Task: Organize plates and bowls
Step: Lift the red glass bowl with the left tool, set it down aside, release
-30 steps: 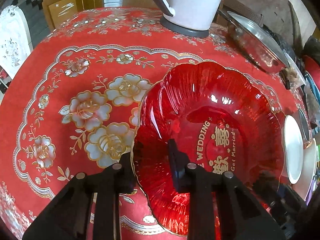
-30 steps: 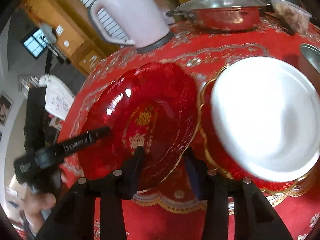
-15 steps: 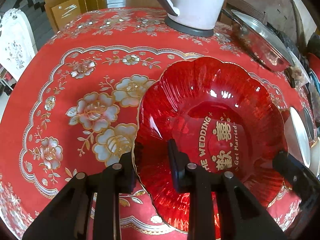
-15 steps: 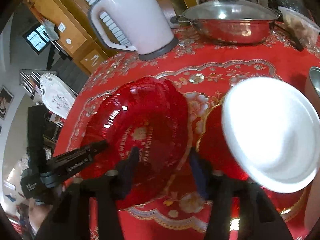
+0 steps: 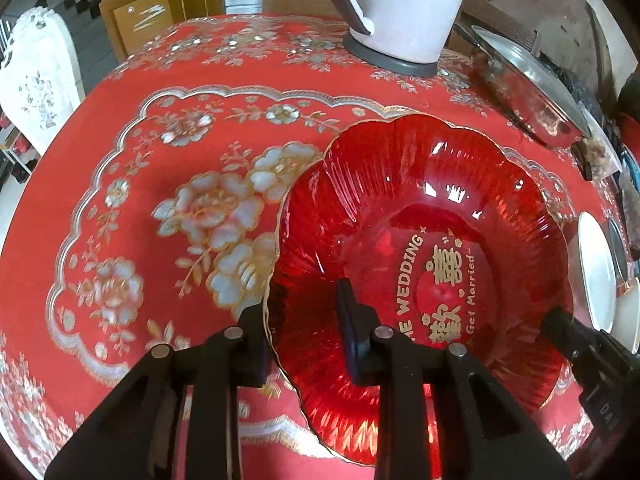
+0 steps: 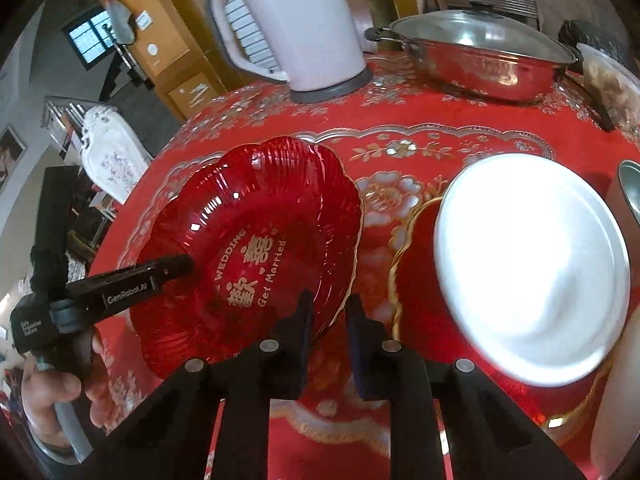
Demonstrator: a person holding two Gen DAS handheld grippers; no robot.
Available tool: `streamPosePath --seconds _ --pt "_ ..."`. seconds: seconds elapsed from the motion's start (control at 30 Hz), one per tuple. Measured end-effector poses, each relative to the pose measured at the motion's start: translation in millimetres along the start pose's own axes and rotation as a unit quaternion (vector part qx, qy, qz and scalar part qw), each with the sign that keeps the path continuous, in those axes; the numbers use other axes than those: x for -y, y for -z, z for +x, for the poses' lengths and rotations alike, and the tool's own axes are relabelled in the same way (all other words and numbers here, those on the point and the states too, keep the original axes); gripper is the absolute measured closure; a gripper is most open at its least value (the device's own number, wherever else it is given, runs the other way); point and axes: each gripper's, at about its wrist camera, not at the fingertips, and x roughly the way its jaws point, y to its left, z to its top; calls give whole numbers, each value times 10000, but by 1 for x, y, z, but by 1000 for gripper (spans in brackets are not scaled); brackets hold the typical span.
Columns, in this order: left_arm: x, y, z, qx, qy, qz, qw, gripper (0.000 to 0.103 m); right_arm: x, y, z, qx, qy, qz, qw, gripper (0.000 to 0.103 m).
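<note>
A: Straddling the near rim of the red dish, the left gripper has one finger outside the scalloped edge and one inside, jaws set fairly wide; whether they press the glass I cannot tell.

B: Only the right view shows the hand on that tool, at lower left. The right gripper, lower centre, has its jaws narrow around the dish's right rim; contact is unclear. In the left view it appears just as a black tip at the dish's right edge.

A: The gold "WEDDING" lettering reads in both views.

B: The white plate fills the right of my frame, resting on a second red, gold-rimmed dish; in yours it is a sliver at far right.

A: Behind, a white kettle stands at top centre, a lidded steel pan at upper right.

B: Everything sits on a red floral tablecloth. A white chair and wooden cabinet stand at upper left.
</note>
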Motion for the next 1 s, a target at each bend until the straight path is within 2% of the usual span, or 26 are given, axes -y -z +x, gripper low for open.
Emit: streamPosePath --seconds 0.17,0.37,0.6,0.83,1.0 --pt "-10 25 -24 105 -7 -97 9999 79 -18 20 -23 57 -147 -242 9996 84" --pt "-26 70 -68 338 -99 -93 9993 78 -44 56 -56 99 -428 -560 9975 81" --pt "-51 121 -96 414 -192 -372 9983 78 -67 97 -66 -68 -676 -856 9940 78" --pt "-59 159 -95 347 -237 -544 9976 79 -71 126 -60 -291 -735 -912 9927 78" --pt "-68 166 -91 369 -416 -675 9962 79 -79 133 -48 -404 -751 -1011 9912 75"
